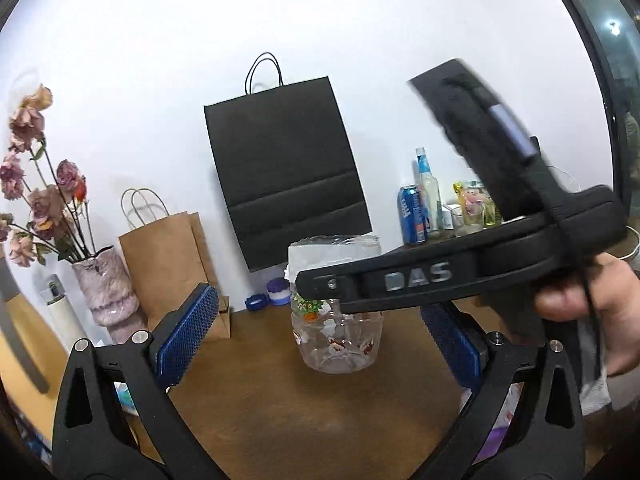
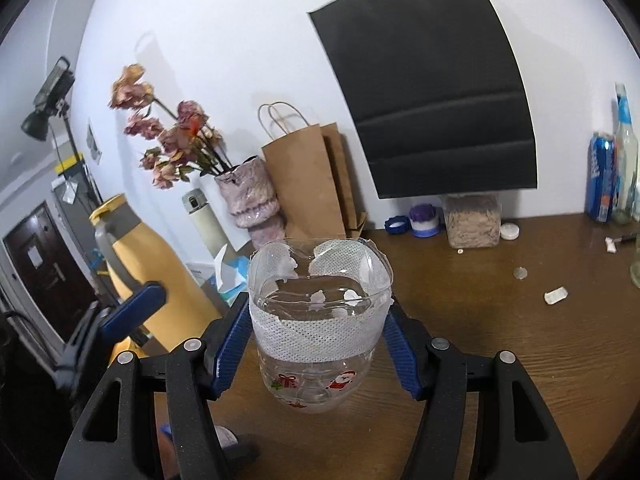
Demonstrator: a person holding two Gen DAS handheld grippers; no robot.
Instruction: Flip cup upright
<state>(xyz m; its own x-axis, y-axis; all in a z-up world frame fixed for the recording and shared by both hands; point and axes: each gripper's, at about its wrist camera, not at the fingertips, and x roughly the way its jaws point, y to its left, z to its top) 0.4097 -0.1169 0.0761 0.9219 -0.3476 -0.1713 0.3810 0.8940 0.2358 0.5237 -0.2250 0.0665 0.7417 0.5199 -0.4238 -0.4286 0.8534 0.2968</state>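
A clear plastic cup (image 2: 318,332) with Santa stickers and a white mesh band near its rim stands upright on the brown table (image 2: 500,340). My right gripper (image 2: 316,344) has a blue pad on each side of the cup, shut on it. In the left wrist view the cup (image 1: 336,336) stands ahead, and the right gripper's black body (image 1: 420,284) crosses in front of its upper part. My left gripper (image 1: 316,336) is open and empty, its blue pads (image 1: 184,340) wide apart, short of the cup.
A black paper bag (image 2: 432,92) and a brown paper bag (image 2: 308,184) lean on the white wall. A vase of dried flowers (image 2: 252,196) stands left. A blue can (image 2: 600,176), bottles, jars and small scraps lie at the back and right.
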